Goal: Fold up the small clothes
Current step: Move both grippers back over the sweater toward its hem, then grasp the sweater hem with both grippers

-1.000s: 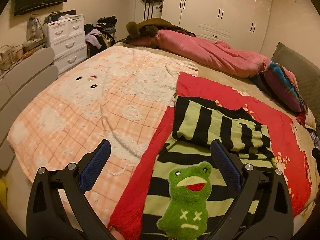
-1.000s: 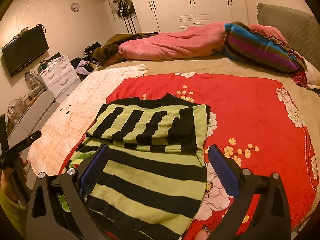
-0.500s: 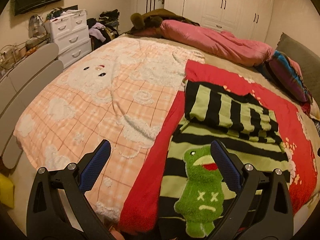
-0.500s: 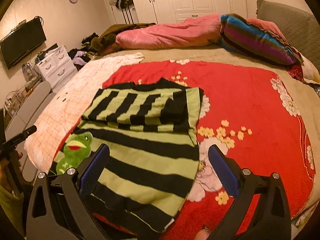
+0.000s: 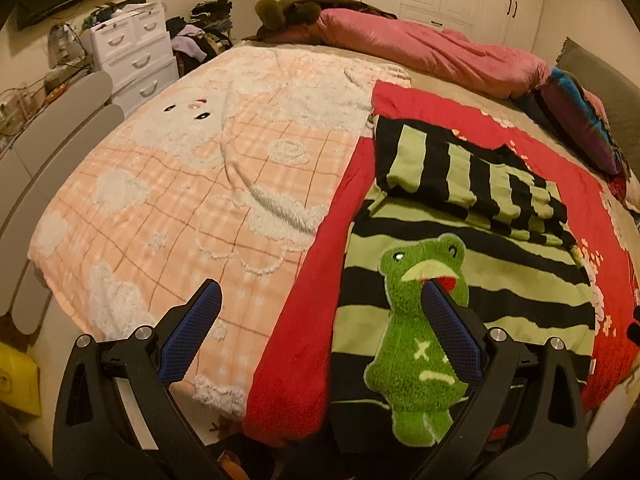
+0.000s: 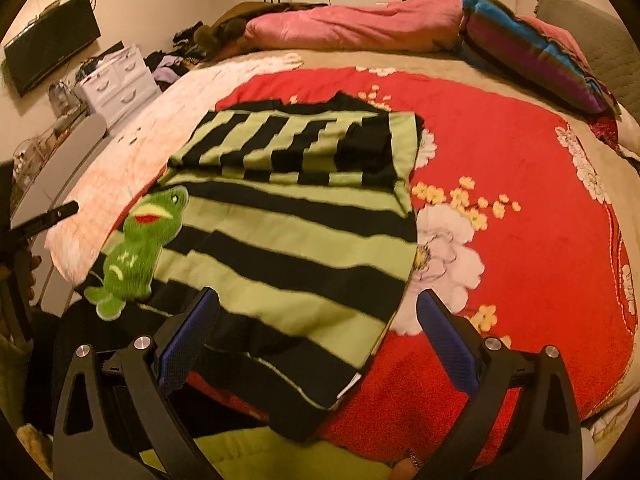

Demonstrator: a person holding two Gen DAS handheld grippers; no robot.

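Observation:
A green-and-black striped sweater (image 5: 472, 248) (image 6: 296, 220) lies on a red floral blanket (image 6: 520, 184) on the bed, its top part folded down over the body. A plush green frog (image 5: 420, 340) (image 6: 136, 244) is sewn on its lower left. My left gripper (image 5: 320, 300) is open and empty, held above the bed's near edge left of the frog. My right gripper (image 6: 320, 308) is open and empty, above the sweater's hem at the near edge.
A peach checked blanket (image 5: 192, 184) covers the bed's left half. A pink duvet (image 5: 432, 48) and a striped pillow (image 6: 528, 48) lie at the far side. White drawers (image 5: 132, 52) stand left of the bed. The other gripper (image 6: 44, 218) shows at left.
Both grippers have pulled back toward the bed's near edge and risen, so more of the sweater and frog shows. Both stay open. The sweater has not moved.

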